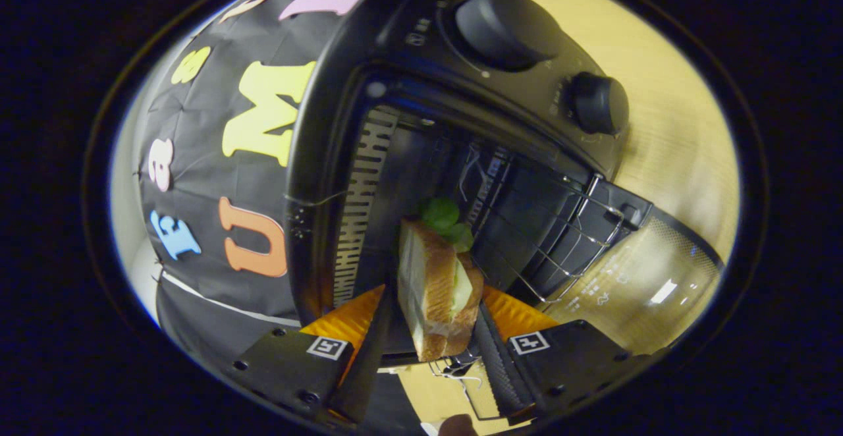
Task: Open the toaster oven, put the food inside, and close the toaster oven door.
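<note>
Now the tongs (431, 330) clamp a toasted sandwich with green lettuce (438, 284) between both fingers. Just beyond it gapes the black toaster oven (395, 93), its wire rack (573, 238) and glass door (645, 284) open over the pale wooden counter (678, 113).

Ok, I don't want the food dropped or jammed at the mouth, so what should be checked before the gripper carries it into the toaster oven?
1. Door: ok. The glass door of the toaster oven is swung fully open.
2. Grip: ok. The gripper is shut on the sandwich, a finger on each side.
3. Rack: ok. The wire rack sits in the cavity and looks bare.
4. Filling: cannot tell. A green leaf pokes out of the far end; how firmly it sits is unclear.
5. Alignment: ok. The sandwich points into the opening.
6. Knobs: cannot tell. Settings are unreadable.
</note>
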`<state>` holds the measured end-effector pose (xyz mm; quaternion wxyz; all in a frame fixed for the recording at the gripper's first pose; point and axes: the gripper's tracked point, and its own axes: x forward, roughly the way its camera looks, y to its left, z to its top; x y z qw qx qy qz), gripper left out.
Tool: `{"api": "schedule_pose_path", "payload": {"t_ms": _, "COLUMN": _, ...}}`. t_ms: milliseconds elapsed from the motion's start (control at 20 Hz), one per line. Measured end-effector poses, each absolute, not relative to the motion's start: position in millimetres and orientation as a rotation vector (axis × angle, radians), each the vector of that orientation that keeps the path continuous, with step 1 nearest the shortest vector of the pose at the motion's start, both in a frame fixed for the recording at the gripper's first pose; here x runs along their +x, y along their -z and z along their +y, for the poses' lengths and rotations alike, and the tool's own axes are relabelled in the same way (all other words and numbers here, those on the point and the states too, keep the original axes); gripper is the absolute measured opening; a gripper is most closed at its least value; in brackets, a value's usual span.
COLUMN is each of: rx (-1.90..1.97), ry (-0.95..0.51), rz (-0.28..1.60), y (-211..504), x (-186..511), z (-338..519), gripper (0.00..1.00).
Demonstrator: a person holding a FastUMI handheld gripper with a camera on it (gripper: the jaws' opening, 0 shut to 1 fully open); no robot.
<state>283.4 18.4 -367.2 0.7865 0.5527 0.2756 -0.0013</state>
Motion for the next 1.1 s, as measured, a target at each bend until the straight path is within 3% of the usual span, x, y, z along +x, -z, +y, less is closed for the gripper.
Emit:
{"api": "schedule_pose_path", "payload": {"t_ms": 250, "rx": 0.881, "ry": -0.003, "rz": 0.761, "y": 373, "x": 270, "z": 22, "gripper": 0.89}}
{"api": "schedule_pose_path", "payload": {"t_ms": 500, "rx": 0.612, "ry": 0.020, "rz": 0.857, "y": 369, "x": 248, "z": 10, "gripper": 0.90}}
{"api": "schedule_pose_path", "payload": {"t_ms": 1100, "rx": 0.287, "ry": -0.022, "rz": 0.767, "y": 306, "x": 168, "z": -6, "gripper": 0.93}}
